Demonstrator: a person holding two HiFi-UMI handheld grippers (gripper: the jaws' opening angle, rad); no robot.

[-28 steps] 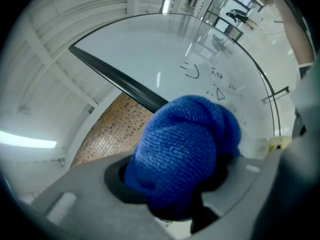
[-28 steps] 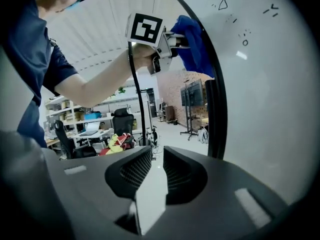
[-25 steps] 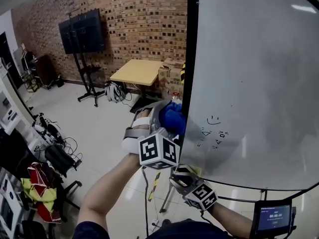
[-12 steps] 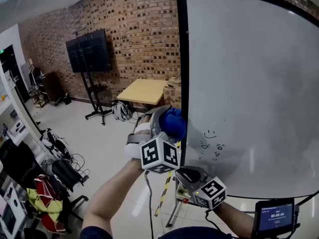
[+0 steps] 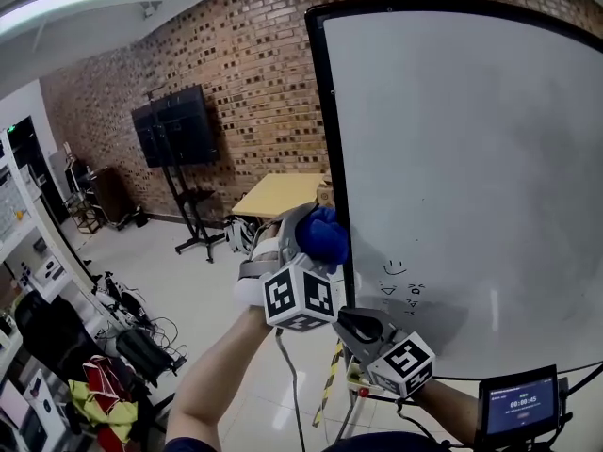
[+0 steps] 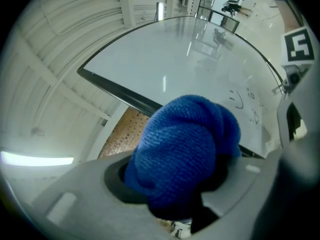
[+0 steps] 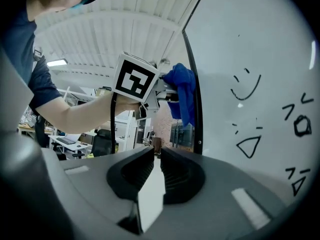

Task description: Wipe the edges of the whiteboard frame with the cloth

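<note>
- Between the jaws of the left gripper (image 6: 175,189) a bunched blue cloth (image 6: 185,144) is pinched. The jaws are closed on its lower part, and most of it is pushed out ahead of the tips.
- Straight ahead of this gripper the cloth is held against the black frame (image 5: 330,149) of the whiteboard (image 5: 471,139), on the upright left edge. In the right gripper view the cloth is seen hanging over that edge.
- Behind the jaws, on the near end of the left gripper, its marker cube (image 5: 301,297) is carried, and behind the cube a bare forearm (image 5: 221,365) is seen.
- Below the left gripper and a little to its right, the right gripper (image 7: 159,159) is held near the lower part of the board.
- Its jaws have just been closing and are nearly pressed together, with only a thin slit left. Nothing is held between them.
- Ahead of the right gripper and to its right, small black drawings are seen on the white surface: a smiling face (image 7: 246,86) and a triangle (image 7: 248,146).
- To the left of both grippers, well apart from them, a brick wall (image 5: 236,73), a dark screen on a stand (image 5: 174,125) and a yellow table (image 5: 278,194) are seen.
</note>
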